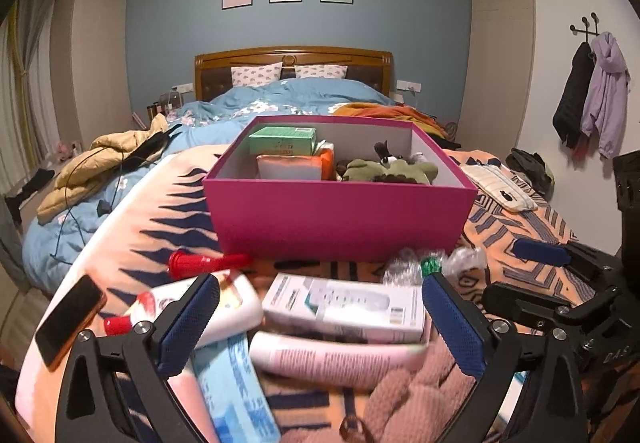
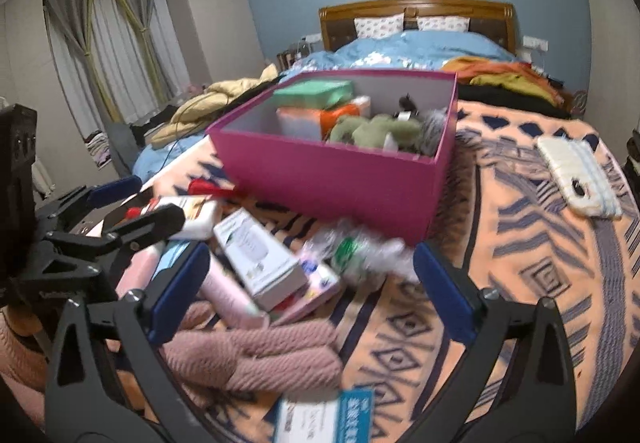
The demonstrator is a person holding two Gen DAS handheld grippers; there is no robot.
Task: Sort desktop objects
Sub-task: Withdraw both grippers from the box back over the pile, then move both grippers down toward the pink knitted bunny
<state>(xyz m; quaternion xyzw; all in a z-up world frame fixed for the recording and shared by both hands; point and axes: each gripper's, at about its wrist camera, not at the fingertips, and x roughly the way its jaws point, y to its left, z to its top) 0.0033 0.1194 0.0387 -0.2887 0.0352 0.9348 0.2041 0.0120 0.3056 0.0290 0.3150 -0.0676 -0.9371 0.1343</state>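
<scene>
A magenta box (image 1: 340,219) (image 2: 340,179) stands on the patterned blanket and holds a green carton (image 1: 282,139), an orange-white pack (image 1: 290,167) and a green plush toy (image 1: 386,169). In front of it lies a pile: a white product box (image 1: 344,307) (image 2: 260,259), a pink tube (image 1: 332,357), a white bottle with a red cap (image 1: 224,307), a red object (image 1: 204,263), a crumpled plastic bottle (image 1: 432,263) (image 2: 360,247) and a pink knit item (image 2: 256,355). My left gripper (image 1: 320,323) is open around the white box. My right gripper (image 2: 312,291) is open over the pile.
A phone (image 1: 68,319) lies at the blanket's left edge. A white striped pouch (image 1: 500,187) (image 2: 576,175) lies right of the box. A blue-white card (image 2: 324,415) lies near me. Clothes and a blue duvet (image 1: 300,95) cover the bed behind.
</scene>
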